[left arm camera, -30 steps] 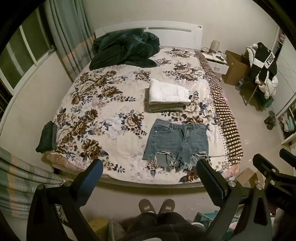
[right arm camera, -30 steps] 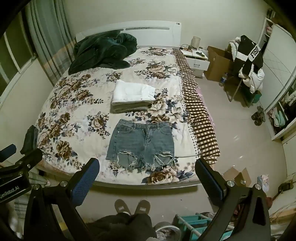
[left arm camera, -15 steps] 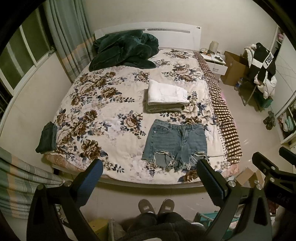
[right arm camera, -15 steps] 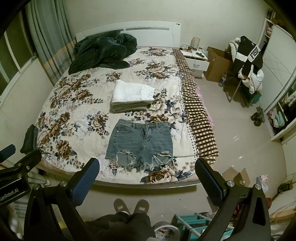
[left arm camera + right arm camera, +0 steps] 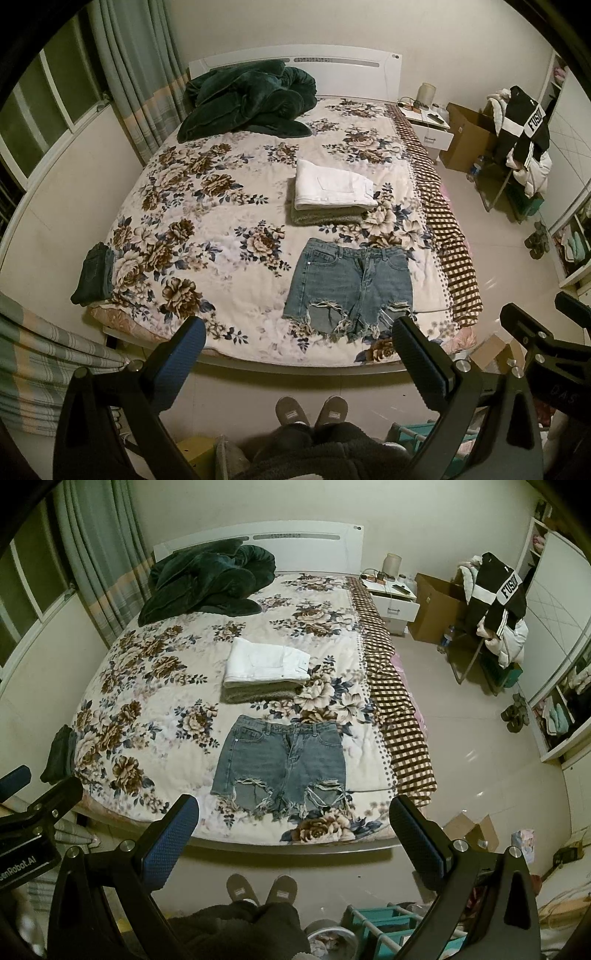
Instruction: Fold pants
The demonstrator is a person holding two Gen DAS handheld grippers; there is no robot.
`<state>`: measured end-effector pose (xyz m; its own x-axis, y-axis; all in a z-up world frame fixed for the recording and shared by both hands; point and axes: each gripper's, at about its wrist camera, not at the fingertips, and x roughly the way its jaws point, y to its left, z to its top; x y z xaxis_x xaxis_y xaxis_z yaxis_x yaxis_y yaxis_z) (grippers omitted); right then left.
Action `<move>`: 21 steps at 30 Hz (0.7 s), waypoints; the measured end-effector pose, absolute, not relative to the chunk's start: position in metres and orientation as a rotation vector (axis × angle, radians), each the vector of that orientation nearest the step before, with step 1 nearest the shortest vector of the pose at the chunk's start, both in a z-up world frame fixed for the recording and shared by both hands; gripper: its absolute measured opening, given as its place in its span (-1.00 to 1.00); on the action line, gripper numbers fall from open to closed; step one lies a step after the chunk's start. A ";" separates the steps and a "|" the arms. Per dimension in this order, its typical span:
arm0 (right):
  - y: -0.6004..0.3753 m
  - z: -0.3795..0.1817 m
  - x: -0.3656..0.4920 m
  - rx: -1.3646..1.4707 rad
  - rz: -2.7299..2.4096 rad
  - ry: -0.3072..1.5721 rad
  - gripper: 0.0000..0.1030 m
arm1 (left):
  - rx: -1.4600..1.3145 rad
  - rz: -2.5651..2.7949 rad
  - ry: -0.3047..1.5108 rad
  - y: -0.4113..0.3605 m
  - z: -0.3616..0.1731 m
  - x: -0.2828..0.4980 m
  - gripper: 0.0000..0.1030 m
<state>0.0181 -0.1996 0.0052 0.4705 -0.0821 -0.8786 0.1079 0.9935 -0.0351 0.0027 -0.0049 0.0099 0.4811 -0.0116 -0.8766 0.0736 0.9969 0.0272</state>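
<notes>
Frayed blue denim shorts (image 5: 351, 286) lie flat and unfolded near the foot of the floral bed (image 5: 192, 221), waistband toward the headboard; they also show in the right wrist view (image 5: 282, 764). My left gripper (image 5: 299, 343) is open and empty, held high above the floor before the bed's foot edge. My right gripper (image 5: 293, 819) is open and empty at about the same height and distance. Neither touches the shorts.
A stack of folded white and grey garments (image 5: 332, 192) lies just beyond the shorts. A dark green blanket (image 5: 247, 99) is heaped at the headboard. Dark folded cloth (image 5: 92, 273) sits at the bed's left corner. Nightstand (image 5: 395, 598), box, chair with jackets (image 5: 495, 605) stand right.
Both views have shifted only slightly; the shorts and bed sit a little lower and closer in frame. Both grippers stay open and empty.
</notes>
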 end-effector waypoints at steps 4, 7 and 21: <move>-0.199 0.005 0.019 0.025 -0.117 1.076 1.00 | 0.062 -0.051 1.068 -0.006 0.011 0.003 1.00; -0.199 0.005 0.018 0.024 -0.117 1.076 1.00 | 0.062 -0.051 1.067 -0.005 0.010 0.002 1.00; -0.198 0.006 0.018 0.021 -0.119 1.074 1.00 | 0.063 -0.051 1.061 -0.008 0.016 0.003 1.00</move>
<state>0.0183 -0.1976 0.0063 0.4704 -0.0870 -0.8781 0.1070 0.9934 -0.0411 0.0030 -0.0078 0.0162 0.4875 -0.0113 -0.8730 0.0721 0.9970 0.0274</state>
